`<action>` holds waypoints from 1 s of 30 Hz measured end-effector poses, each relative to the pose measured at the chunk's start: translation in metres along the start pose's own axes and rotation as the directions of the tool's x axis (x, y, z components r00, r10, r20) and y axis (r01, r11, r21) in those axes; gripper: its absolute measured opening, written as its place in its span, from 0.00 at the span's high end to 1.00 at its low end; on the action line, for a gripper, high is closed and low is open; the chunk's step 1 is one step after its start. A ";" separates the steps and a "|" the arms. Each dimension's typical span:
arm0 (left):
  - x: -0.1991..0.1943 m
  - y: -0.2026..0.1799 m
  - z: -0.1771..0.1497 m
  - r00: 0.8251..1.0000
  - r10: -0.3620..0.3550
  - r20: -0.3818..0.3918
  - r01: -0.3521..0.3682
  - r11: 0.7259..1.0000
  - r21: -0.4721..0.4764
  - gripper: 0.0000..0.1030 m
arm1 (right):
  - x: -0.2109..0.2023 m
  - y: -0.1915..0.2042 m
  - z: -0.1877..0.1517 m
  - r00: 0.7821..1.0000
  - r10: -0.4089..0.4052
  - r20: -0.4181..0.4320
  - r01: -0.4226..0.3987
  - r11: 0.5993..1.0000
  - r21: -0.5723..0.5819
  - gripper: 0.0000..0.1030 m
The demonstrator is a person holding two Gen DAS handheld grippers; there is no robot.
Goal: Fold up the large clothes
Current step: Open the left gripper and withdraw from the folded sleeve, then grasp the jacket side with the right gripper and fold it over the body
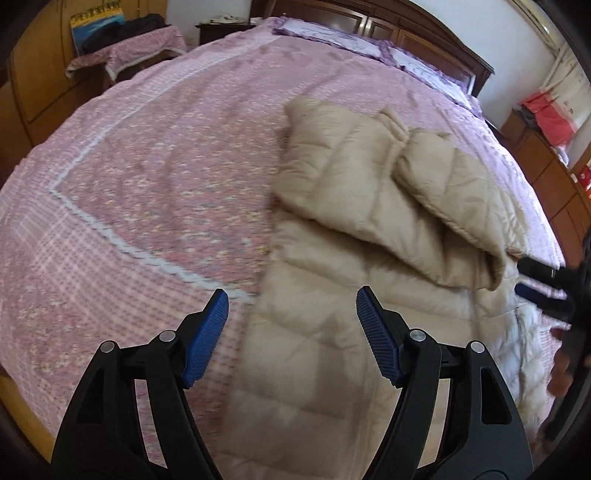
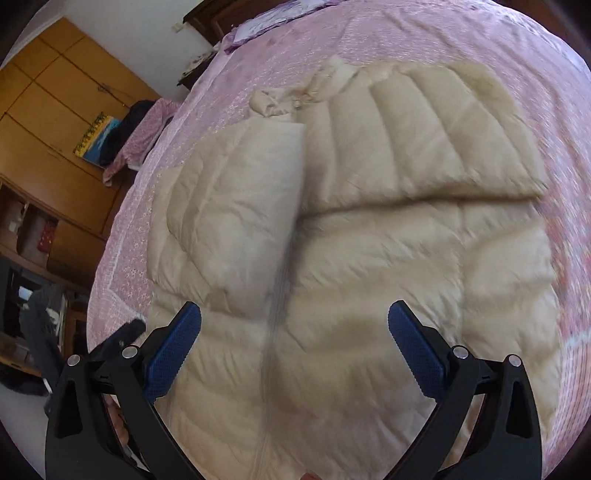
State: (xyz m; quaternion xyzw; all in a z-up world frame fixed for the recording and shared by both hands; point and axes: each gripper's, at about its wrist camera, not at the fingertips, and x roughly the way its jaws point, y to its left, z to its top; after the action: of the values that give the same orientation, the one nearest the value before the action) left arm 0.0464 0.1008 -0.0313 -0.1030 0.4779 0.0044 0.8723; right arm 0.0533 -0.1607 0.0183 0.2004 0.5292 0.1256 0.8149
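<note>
A padded jacket is spread on the bed, with both sleeves folded inward over its front. Pillows are placed at the headboard end, beyond the jacket. A wardrobe is set beside the bed.

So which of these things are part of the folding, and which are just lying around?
Part of the job:
beige puffer jacket
left tongs, open
right tongs, open

Just lying about:
pink bedspread
purple pillows
dark clothes on the side table

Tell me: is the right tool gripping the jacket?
No. The right tool hangs open above the jacket, its fingers spread wide with nothing between them.
</note>
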 end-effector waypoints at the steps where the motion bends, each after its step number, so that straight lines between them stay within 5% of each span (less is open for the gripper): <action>1: -0.001 0.004 -0.001 1.000 0.000 0.000 0.000 1.000 -0.007 0.31 | 0.003 0.004 0.004 1.000 -0.002 -0.004 0.002 1.000 -0.002 0.05; 10: 0.002 0.023 -0.009 1.000 -0.006 0.002 0.006 1.000 -0.025 0.31 | 0.041 0.030 0.023 0.999 -0.020 -0.045 0.019 1.000 -0.011 0.08; 18: 0.005 0.022 -0.009 1.000 -0.026 0.003 0.026 0.999 -0.023 0.31 | 0.054 0.041 0.025 0.994 -0.004 -0.105 -0.002 0.999 -0.052 0.63; 22: 0.009 0.018 0.000 1.000 -0.028 0.004 0.028 0.999 -0.017 0.31 | 0.028 0.068 0.035 0.999 0.011 -0.039 -0.017 0.988 -0.152 0.82; 30: 0.019 0.002 0.031 0.999 -0.026 0.039 0.025 0.999 0.023 0.31 | -0.014 0.100 0.069 0.986 -0.031 0.162 0.078 0.953 -0.294 0.87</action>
State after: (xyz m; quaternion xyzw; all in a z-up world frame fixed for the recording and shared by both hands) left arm 0.0822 0.1066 -0.0319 -0.0992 0.4592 -0.0101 0.8827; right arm 0.1109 -0.0914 0.1000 0.0693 0.4444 0.1659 0.8776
